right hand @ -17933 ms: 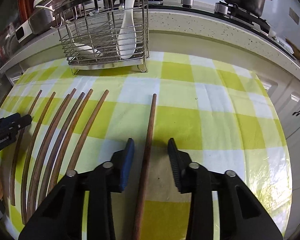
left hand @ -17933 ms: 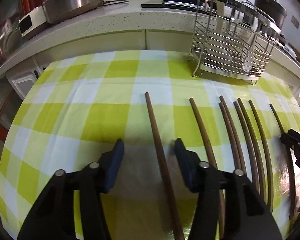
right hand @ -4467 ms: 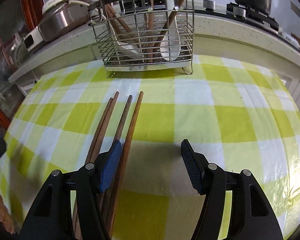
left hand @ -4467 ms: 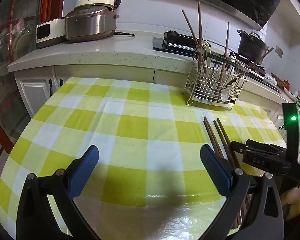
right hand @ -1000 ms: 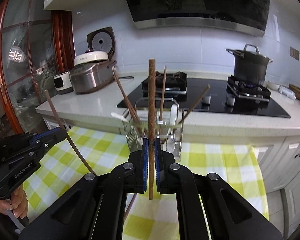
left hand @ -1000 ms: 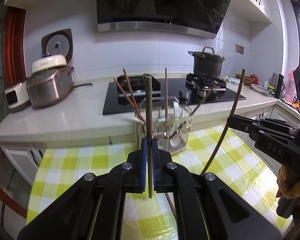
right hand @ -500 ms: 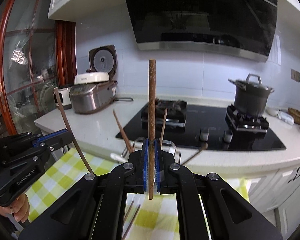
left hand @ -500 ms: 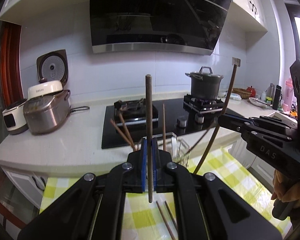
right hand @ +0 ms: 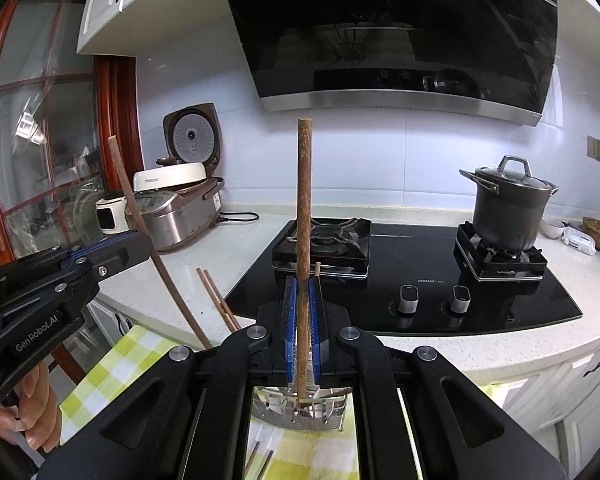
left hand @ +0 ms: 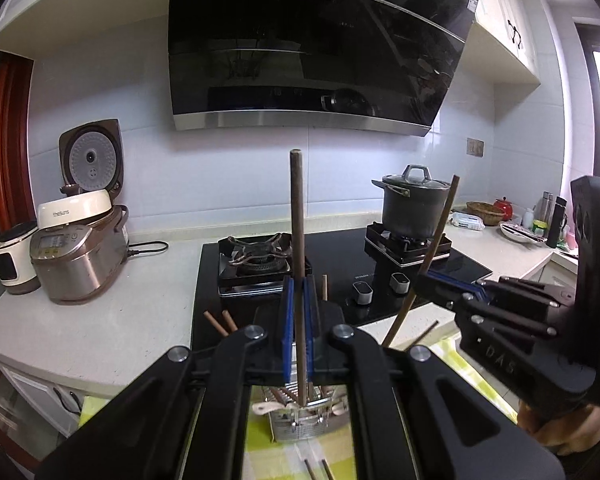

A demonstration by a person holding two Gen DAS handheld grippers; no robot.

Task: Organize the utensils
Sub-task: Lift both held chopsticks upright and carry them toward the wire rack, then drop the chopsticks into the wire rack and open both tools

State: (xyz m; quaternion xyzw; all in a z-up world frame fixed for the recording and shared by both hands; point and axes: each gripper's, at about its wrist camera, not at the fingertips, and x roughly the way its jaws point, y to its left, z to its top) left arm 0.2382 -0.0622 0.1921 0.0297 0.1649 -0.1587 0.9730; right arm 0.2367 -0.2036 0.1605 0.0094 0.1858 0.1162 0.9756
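My left gripper is shut on a brown wooden chopstick and holds it upright above the wire utensil rack. My right gripper is shut on another wooden chopstick, also upright over the rack. Each gripper shows in the other's view, the right one holding its tilted stick, the left one holding its stick. Several chopstick tips and white spoons stand in the rack. Two chopsticks lie on the yellow checked cloth.
A black hob with a grey lidded pot lies behind the rack on a white counter. A rice cooker stands at the left. A black range hood hangs above.
Both grippers have risen and tilted up with their chopsticks. The rack has dropped low in both views, behind the jaws.
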